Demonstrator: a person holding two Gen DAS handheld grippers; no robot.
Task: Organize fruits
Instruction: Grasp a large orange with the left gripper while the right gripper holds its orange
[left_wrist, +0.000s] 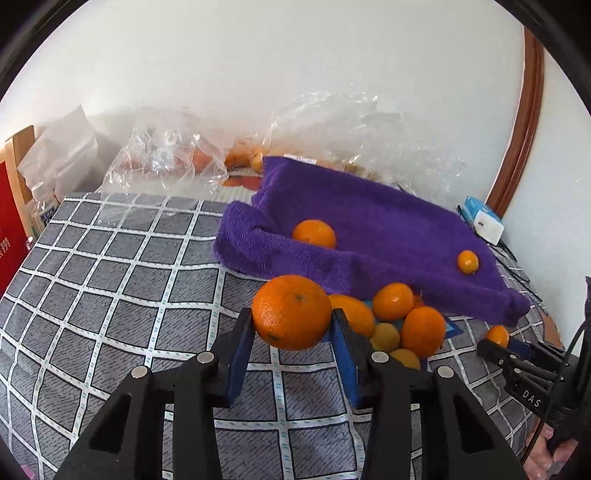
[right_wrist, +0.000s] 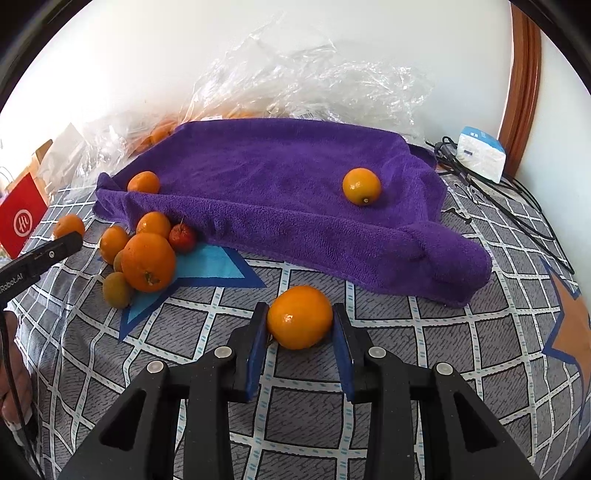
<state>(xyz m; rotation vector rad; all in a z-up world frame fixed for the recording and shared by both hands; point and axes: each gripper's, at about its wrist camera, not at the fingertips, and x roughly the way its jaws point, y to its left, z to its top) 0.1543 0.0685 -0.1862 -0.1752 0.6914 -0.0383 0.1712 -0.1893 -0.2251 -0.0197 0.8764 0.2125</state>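
Note:
My left gripper (left_wrist: 292, 320) is shut on a large orange (left_wrist: 291, 312) and holds it above the checked cloth. My right gripper (right_wrist: 300, 320) is shut on a smaller orange (right_wrist: 300, 317), low over the cloth. A purple towel (right_wrist: 280, 184) lies behind, with one orange (right_wrist: 361, 185) at its right and one (right_wrist: 144, 182) at its left edge. A pile of oranges (right_wrist: 147, 262) with small yellowish fruits and a red fruit (right_wrist: 182, 237) sits before the towel's left front. In the left wrist view the pile (left_wrist: 406, 321) lies right of my left gripper.
Clear plastic bags (right_wrist: 314, 81) with more fruit lie along the wall behind the towel. A white-blue box (right_wrist: 480, 153) and black cables (right_wrist: 498, 206) sit at the far right. A red box (right_wrist: 20, 218) stands at the left. The checked cloth (left_wrist: 110, 277) covers the table.

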